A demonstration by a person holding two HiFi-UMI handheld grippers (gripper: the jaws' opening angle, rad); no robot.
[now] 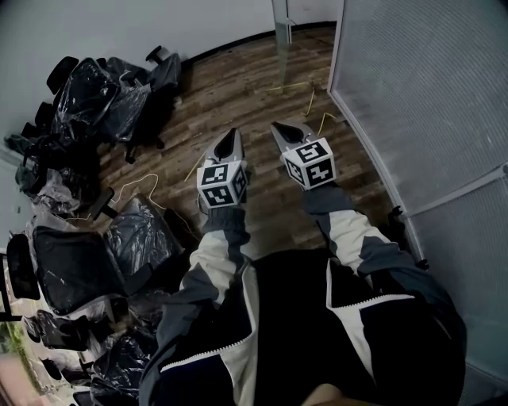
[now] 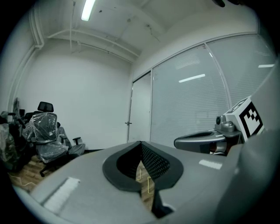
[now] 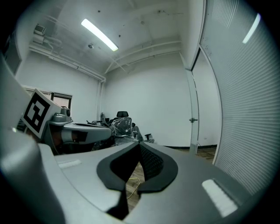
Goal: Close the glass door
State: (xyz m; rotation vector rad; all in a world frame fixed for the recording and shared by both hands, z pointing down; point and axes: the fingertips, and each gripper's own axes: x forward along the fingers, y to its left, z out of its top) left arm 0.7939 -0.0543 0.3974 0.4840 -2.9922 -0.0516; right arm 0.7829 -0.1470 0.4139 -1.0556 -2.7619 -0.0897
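Observation:
The glass door (image 2: 141, 109) stands at the far end of the room, beside the frosted glass wall (image 1: 421, 87). Its handle (image 3: 191, 119) sticks out from its left edge. In the head view only the door's metal edge (image 1: 281, 21) shows at the top. Whether it is ajar I cannot tell. Both grippers are held side by side at waist height, pointing toward the door and well short of it. My left gripper (image 1: 232, 135) is shut with nothing in it, tips meeting (image 2: 141, 142). My right gripper (image 1: 276, 127) is also shut and empty (image 3: 139, 143).
Several office chairs wrapped in plastic (image 1: 95, 95) crowd the left side, some close to my left arm (image 1: 135, 230). Yellow strips (image 1: 313, 99) lie on the wooden floor (image 1: 238, 79) ahead. The glass wall runs along my right.

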